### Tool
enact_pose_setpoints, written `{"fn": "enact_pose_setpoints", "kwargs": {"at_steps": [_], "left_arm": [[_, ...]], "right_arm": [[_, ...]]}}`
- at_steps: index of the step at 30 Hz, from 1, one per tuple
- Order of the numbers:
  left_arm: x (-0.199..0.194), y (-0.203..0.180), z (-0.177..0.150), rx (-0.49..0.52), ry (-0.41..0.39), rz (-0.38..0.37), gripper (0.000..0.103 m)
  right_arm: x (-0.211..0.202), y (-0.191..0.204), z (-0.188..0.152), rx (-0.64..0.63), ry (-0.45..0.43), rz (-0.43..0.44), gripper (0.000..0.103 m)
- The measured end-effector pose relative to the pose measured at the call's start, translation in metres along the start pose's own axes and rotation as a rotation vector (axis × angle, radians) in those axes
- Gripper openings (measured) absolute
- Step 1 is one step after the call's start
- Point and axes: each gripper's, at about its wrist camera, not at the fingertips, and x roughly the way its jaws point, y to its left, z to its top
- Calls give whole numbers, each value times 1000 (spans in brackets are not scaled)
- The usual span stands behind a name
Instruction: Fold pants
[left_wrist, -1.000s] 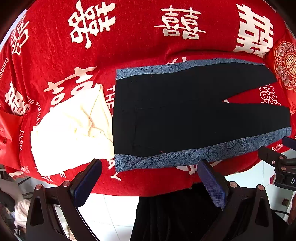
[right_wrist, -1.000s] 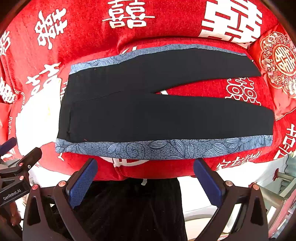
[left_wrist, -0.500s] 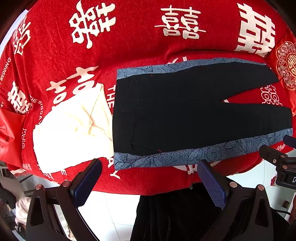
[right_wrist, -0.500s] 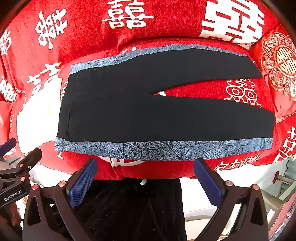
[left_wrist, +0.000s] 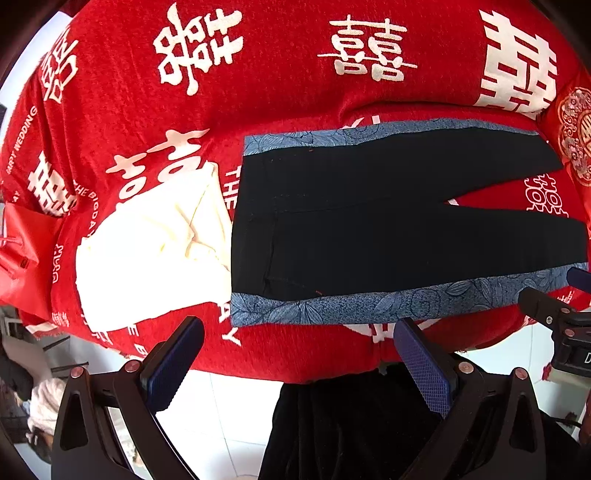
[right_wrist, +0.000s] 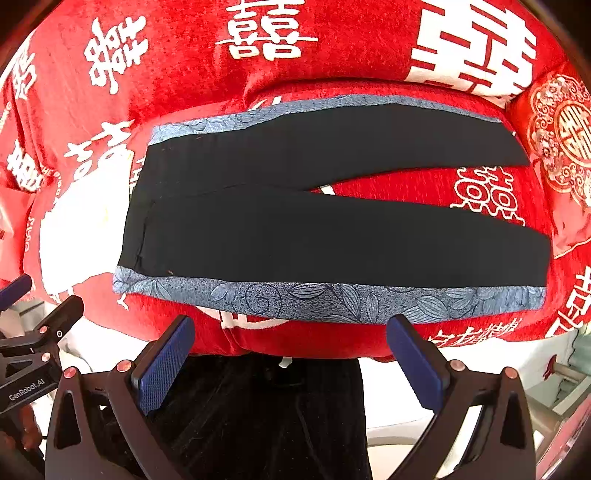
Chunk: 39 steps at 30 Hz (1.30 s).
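Black pants (left_wrist: 369, 229) with blue leaf-patterned side stripes lie flat on the red cover, waist to the left, both legs spread to the right; they also show in the right wrist view (right_wrist: 314, 221). My left gripper (left_wrist: 299, 365) is open and empty, just short of the near blue stripe by the waist. My right gripper (right_wrist: 291, 362) is open and empty, in front of the near stripe at mid-leg. The right gripper also shows at the right edge of the left wrist view (left_wrist: 554, 317).
A cream folded garment (left_wrist: 147, 251) lies left of the waistband, touching it. The red cover with white characters (left_wrist: 258, 92) drapes over the near edge. A red embroidered cushion (right_wrist: 557, 140) sits at the right. White floor tiles (left_wrist: 221, 413) and dark clothing lie below.
Both views have shifted slightly; the pants sit a little higher in the frames, as both grippers have drifted a bit. The pants have not moved.
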Motion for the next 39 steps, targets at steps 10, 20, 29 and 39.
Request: {"fn": "enact_pose_setpoints", "kwargs": {"at_steps": [10, 20, 29, 39], "left_arm": [[-8, -28, -32, -66, 38, 29, 103], [-3, -43, -58, -72, 81, 50, 103], [38, -28, -49, -120, 133, -68, 103], [119, 9, -37, -212, 142, -216, 103]], "right_arm": [[1, -21, -13, -69, 64, 25, 103], [11, -30, -16, -94, 104, 4, 103], [31, -27, -9, -44, 116, -24, 103], [95, -33, -20, 132, 133, 282, 103]]}}
